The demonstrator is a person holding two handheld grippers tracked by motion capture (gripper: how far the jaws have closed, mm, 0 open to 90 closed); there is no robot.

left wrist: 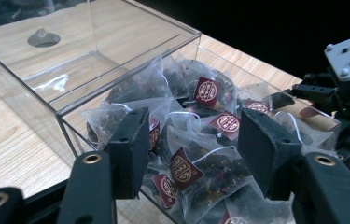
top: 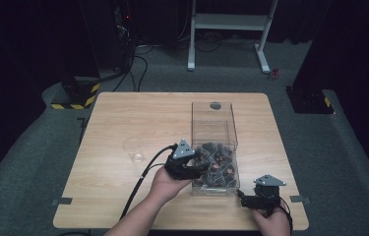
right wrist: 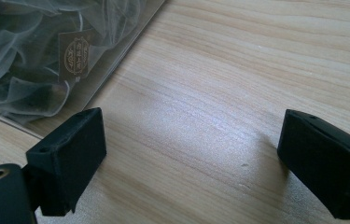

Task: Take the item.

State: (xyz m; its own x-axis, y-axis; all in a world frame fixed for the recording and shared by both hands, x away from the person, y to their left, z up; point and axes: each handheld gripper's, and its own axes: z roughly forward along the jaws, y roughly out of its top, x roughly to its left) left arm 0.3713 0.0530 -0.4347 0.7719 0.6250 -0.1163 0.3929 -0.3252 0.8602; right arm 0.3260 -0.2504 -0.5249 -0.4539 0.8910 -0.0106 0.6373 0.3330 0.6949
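The tea bags are mesh sachets of dark loose leaf, each with a thin string and a small maroon paper tag. They lie heaped in the near compartment of the clear box, which stands on the desk; the far compartment holds nothing. Judged from their look, the sachets are very light, soft and crushable. The mesh yields under pressure and may snag on neighbouring strings, so one bag could drag others out with it. The best hold is probably a raised corner or upper fold of the mesh of a single topmost sachet; the tag is flat and slick and offers a poorer hold.

The left claw reaches over the near wall into the heap. It is partly spread, with sachets between its pads, and whether the pads yet press on one I cannot tell. The box walls are thin and rigid; contact with them may shift the box.

The right claw is released, spread wide and grasping nothing, just above bare desk beside the box's near corner.

A clear glass cup stands to the left of the box, well apart.
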